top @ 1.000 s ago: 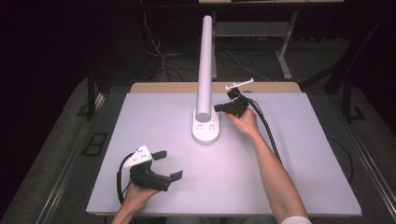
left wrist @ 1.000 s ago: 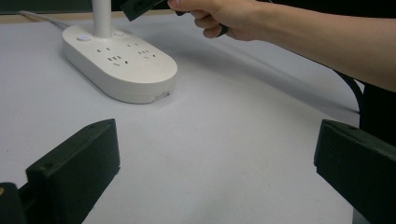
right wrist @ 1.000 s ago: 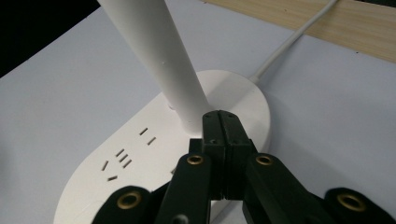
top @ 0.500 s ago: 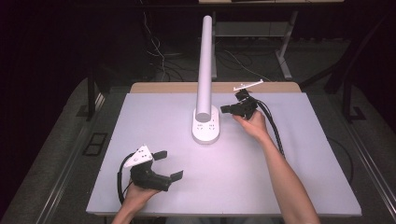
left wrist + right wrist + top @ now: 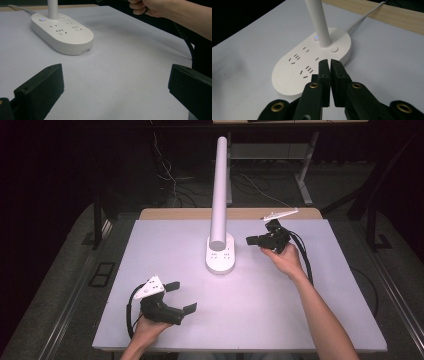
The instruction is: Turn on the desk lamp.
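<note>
A white lamp stands mid-table on an oval power-strip base (image 5: pixel 220 259) (image 5: pixel 62 35) (image 5: pixel 312 62), its round post (image 5: pixel 220 195) rising straight up. My right gripper (image 5: pixel 250 240) (image 5: pixel 329 63) hovers just right of the base and points at it. Its jaws are shut with only a thin slit between the pads; they have just parted by that sliver and hold nothing. My left gripper (image 5: pixel 182 296) (image 5: pixel 115 85) rests at the near left of the table, jaws wide open over bare tabletop. The right hand (image 5: pixel 152 7) shows at the top of the left gripper view.
The pale tabletop (image 5: pixel 280 310) has a wooden strip (image 5: pixel 175 213) along its far edge. The lamp's white cord (image 5: pixel 364 15) runs back over that strip. Black cables trail from both grippers, and dark floor surrounds the table.
My right gripper has drawn back to the right, away from the lamp base, and risen slightly. The left gripper has stayed where it was.
</note>
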Available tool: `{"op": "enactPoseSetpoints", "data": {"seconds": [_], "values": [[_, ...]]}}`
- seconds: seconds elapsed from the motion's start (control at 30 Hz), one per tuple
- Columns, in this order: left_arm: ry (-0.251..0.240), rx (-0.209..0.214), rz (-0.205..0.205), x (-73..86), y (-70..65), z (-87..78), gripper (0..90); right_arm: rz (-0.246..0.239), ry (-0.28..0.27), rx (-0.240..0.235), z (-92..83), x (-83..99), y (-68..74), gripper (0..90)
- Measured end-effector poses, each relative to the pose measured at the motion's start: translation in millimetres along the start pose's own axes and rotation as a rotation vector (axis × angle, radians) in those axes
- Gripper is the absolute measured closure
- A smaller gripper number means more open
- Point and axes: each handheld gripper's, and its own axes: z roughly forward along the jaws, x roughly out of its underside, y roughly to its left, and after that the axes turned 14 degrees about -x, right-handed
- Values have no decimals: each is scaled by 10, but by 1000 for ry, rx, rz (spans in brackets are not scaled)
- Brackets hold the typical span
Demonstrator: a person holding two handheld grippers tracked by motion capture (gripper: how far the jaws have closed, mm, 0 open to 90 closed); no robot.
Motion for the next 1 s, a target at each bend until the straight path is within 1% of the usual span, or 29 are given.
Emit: {"op": "enactPoseSetpoints", "data": {"seconds": [0.13, 0.17, 0.2, 0.23, 0.27, 0.3, 0.33, 0.37, 0.47, 0.53, 0.6, 0.63, 0.67, 0.7, 0.77, 0.8, 0.83, 1.0], "values": [[-1, 0, 4, -1, -9, 0, 0, -1, -11, 2, -138, 46, 67, 766], [0, 0, 4, -1, -12, -1, 0, 8, -13, 7, -169, 60, 87, 737], [1, 1, 5, 0, -14, -1, 0, 4, -26, 12, -232, 91, 120, 665], [1, 2, 5, 0, -18, -1, 0, 10, -33, 12, -264, 104, 139, 639], [0, 4, 6, 0, -19, 0, 0, 10, -33, 12, -264, 104, 139, 639], [1, 4, 6, 0, -22, 1, 0, 6, -44, 16, -326, 133, 182, 570], [1, 4, 5, 1, -25, 2, 0, 8, -48, 12, -355, 148, 202, 520], [2, 5, 4, 1, -30, 4, 0, 8, -48, 12, -355, 148, 202, 520], [2, 7, 5, 1, -38, 9, 0, 12, -55, 22, -434, 201, 269, 379], [3, 8, 5, 2, -43, 14, 0, 15, -50, 40, -476, 247, 317, 245], [5, 9, 7, 2, -48, 18, 0, 13, -46, 43, -519, 300, 351, 103], [5, 9, 7, 2, -52, 19, 0, 14, -48, 37, -541, 329, 372, 96], [5, 10, 9, 2, -53, 18, 0, 14, -52, 43, -567, 357, 393, 76], [5, 10, 8, 2, -55, 18, 0, 13, -54, 42, -589, 388, 415, 1], [4, 10, 6, 2, -60, 18, 0, 6, -55, 49, -639, 451, 456, 4], [4, 10, 6, 2, -61, 18, 0, 1, -62, 56, -692, 513, 498, 4], [4, 10, 6, 2, -61, 19, 0, 1, -62, 56, -692, 513, 498, 4], [4, 7, 7, 4, -63, 21, 0, 8, -80, 48, -818, 675, 582, 4]]}}
